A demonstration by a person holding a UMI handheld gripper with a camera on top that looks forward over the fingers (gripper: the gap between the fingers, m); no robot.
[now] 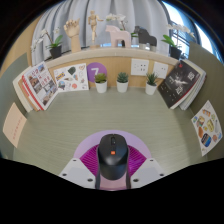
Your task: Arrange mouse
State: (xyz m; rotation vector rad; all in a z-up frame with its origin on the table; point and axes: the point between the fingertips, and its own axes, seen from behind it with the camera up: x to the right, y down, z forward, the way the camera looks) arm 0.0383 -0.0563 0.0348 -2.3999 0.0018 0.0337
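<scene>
White tongs (pixel 112 172), ribbed magenta pads (pixel 88 160) on fingers.

The black mouse (pixel 112 157), red-marked wheel forward, lies on the desk between the tool's (pixel 112 168) fingers.

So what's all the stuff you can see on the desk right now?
mouse: one, black with a small red mark on top, on the desk between the gripper's fingers.
desk: one, pale green-grey, under everything.
potted plants: three small ones in white pots, in a row at the back of the desk; two more stand up on the shelf.
purple card: one, with a white number on it, behind the plants.
books and magazines: several, colourful, propped at both sides of the desk.
animal figures: a few, pale and dark, on the shelf beyond the plants.
gripper: one, pink pads, fingers either side of the mouse; whether they press on it cannot be told.
</scene>
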